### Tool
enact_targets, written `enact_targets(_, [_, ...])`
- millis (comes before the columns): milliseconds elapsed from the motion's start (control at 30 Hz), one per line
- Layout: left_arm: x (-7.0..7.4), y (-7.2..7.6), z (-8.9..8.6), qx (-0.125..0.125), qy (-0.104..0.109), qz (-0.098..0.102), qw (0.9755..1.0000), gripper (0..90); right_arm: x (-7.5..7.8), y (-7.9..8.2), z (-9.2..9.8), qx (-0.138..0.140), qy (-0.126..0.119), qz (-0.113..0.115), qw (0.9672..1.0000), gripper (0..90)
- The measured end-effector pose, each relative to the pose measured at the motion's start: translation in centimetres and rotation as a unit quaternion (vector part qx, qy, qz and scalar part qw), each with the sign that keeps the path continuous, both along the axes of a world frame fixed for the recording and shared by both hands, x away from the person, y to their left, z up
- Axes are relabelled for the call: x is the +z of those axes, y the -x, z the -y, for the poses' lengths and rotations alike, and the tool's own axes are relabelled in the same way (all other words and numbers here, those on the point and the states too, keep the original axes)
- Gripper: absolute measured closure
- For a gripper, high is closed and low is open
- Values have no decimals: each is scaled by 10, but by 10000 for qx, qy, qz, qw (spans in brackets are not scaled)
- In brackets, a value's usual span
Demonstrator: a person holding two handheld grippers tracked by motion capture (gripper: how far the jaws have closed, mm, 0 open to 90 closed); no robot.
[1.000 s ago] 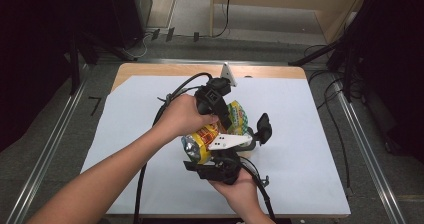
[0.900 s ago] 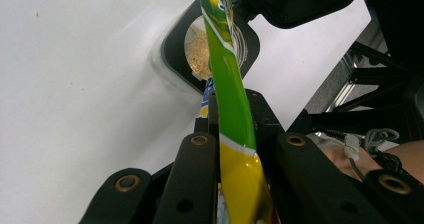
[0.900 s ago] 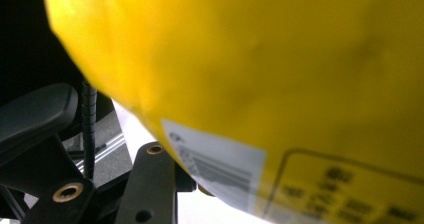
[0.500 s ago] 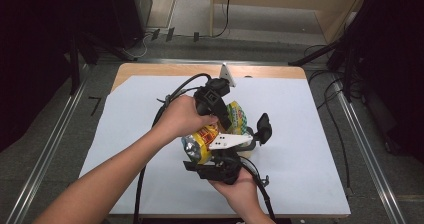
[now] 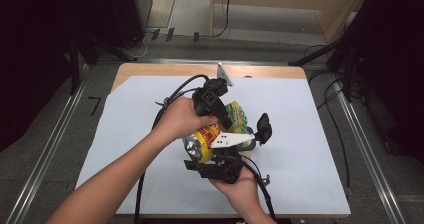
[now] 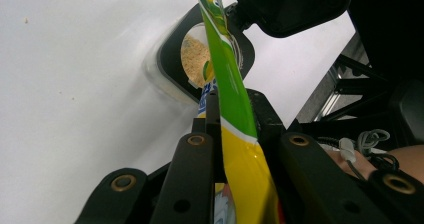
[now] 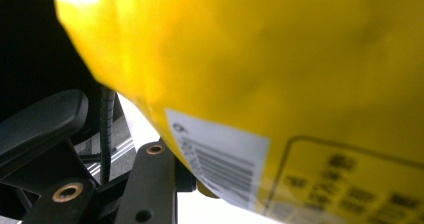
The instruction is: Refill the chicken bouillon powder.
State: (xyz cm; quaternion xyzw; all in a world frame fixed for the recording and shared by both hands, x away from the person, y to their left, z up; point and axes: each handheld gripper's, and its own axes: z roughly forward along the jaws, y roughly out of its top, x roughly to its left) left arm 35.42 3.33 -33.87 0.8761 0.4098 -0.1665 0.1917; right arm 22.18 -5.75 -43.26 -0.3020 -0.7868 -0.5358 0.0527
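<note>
The left tool is closed on the bag: in the left gripper view its two black jaws pinch the green and yellow edge of the bag flat between them, and the bag rises past the top of that view. Beyond the jaws a black tub with a clear rim sits on the white counter; pale crumbs lie inside it, partly hidden behind the bag's edge. The black shape at the top right there is cut off and hard to name.

The right tool is near the person, below the left one in the high view, with its grey plate on top. In the right gripper view one black jaw touches the yellow bag at its underside; the other jaw is hidden behind the bag, so whether this tool grips it cannot be told. A white barcode label and a box of dark print show on the bag, too blurred to read.

In the high view the bag sits mid-counter between the two tools, held off the white sheet; its silver end points left and near. The left hand covers much of it, and its red and yellow print cannot be read. The right hand is cut off at the near edge.
</note>
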Motion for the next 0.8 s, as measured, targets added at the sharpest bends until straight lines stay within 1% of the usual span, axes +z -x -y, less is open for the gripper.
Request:
enact_targets(167, [-2,0,-3,44,120,-27,9999,827,0,0,0,15,23,2,10000,635])
enact_targets(367, [-2,0,-2,38,120,-24,9999,824,-1,0,0,-8,39,22,10000,636])
enact_targets(500, [-1,3,-2,17,84,57,9999,820,-1,1,0,5,42,31,10000,636])
enact_targets(600, [0,5,-2,44,103,133,9998,816,-1,1,0,14,22,55,10000,638])
enact_targets(733, [-1,5,-3,89,185,116,9997,810,-2,1,1,-5,37,36,10000,639])
enact_targets(800, [-1,6,-3,118,191,119,9997,809,-2,1,0,-4,39,31,10000,639])
